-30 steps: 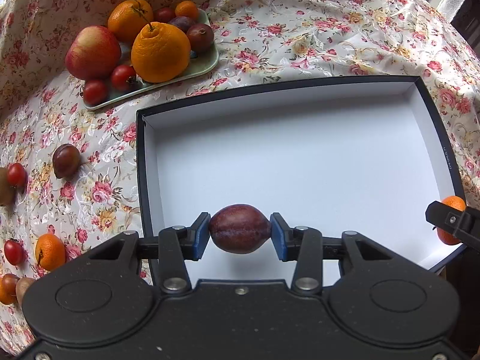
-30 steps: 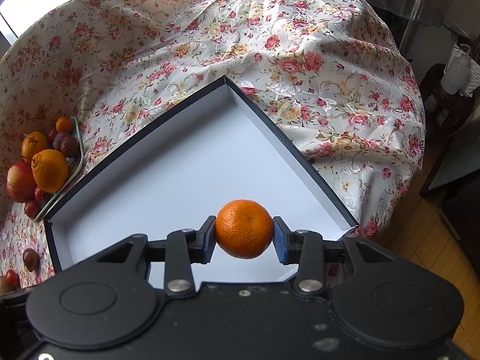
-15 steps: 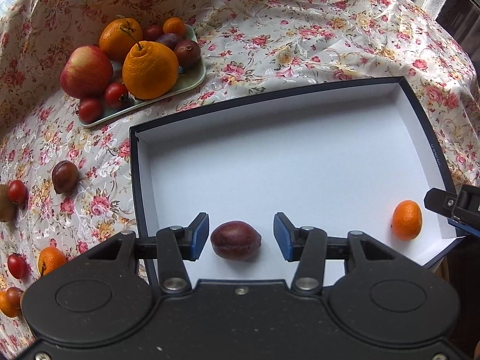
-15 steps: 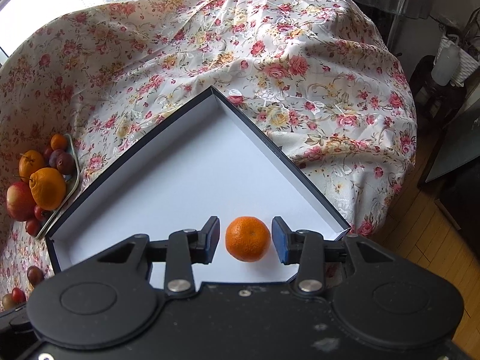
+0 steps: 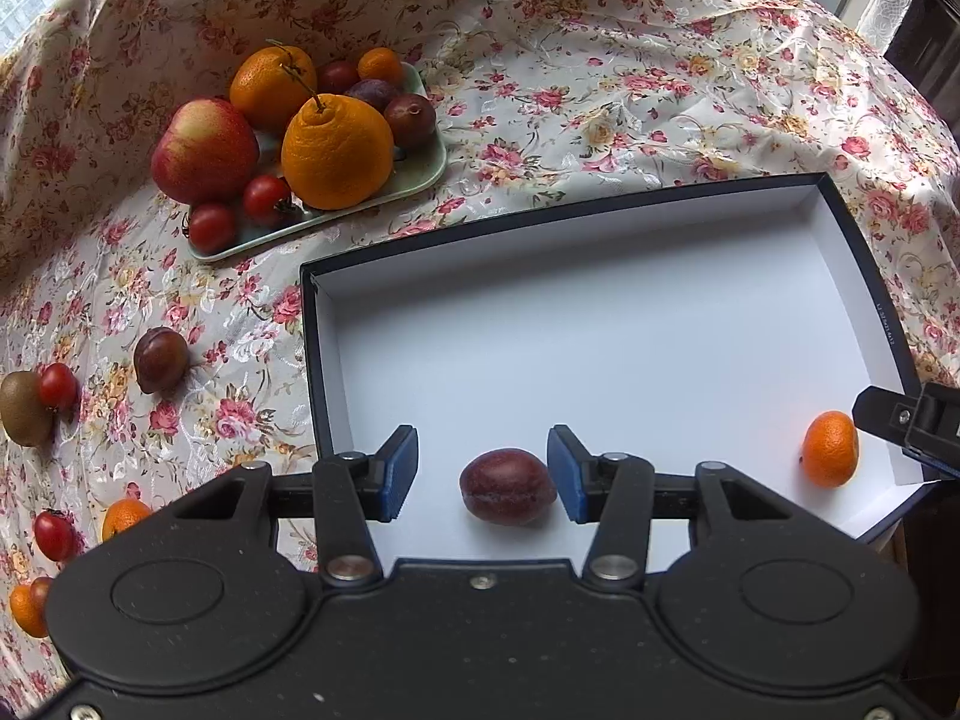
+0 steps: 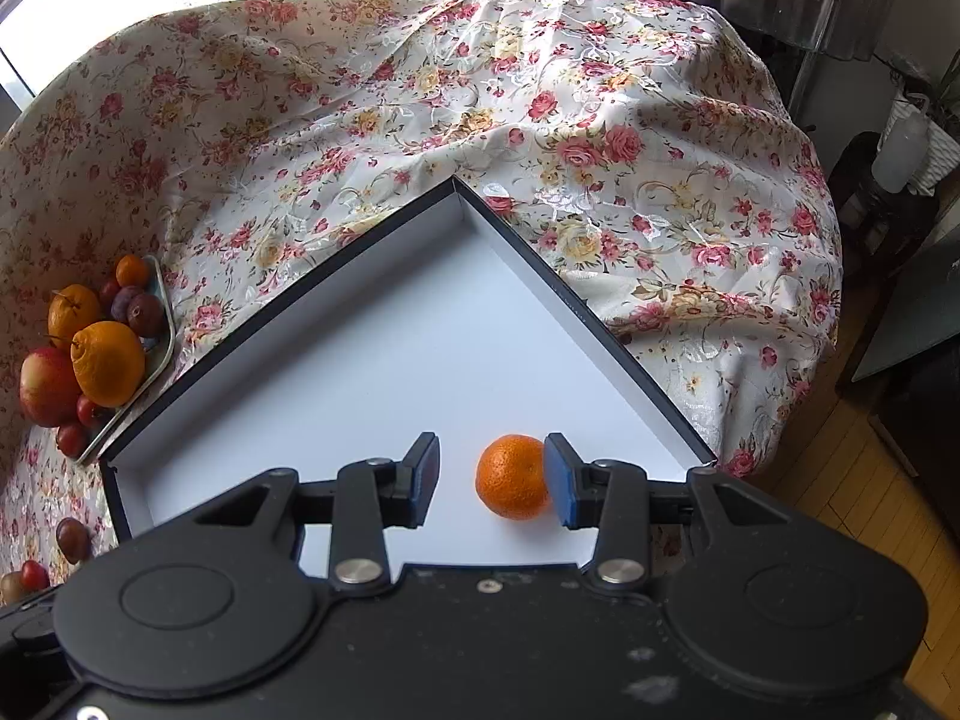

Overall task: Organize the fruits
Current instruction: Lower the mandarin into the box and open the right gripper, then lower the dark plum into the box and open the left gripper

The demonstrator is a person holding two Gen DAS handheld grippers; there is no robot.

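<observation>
A dark purple plum (image 5: 507, 486) lies on the white floor of the dark-rimmed box (image 5: 600, 324), between the spread fingers of my open left gripper (image 5: 483, 474), nearer the right pad. A small mandarin (image 6: 513, 476) lies in the box's near right corner, between the fingers of my open right gripper (image 6: 492, 477), close against its right pad. The mandarin also shows in the left wrist view (image 5: 830, 448), with the right gripper's finger beside it.
A green tray (image 5: 420, 180) behind the box holds an apple, oranges, plums and cherry tomatoes. Loose fruit lies on the floral cloth left of the box: a plum (image 5: 159, 358), a kiwi (image 5: 23, 408), tomatoes and mandarins. The table edge drops off at the right (image 6: 780, 450).
Both grippers have opened and let go. The plum and the mandarin now rest on the box floor. Both grippers have risen and drawn back a little.
</observation>
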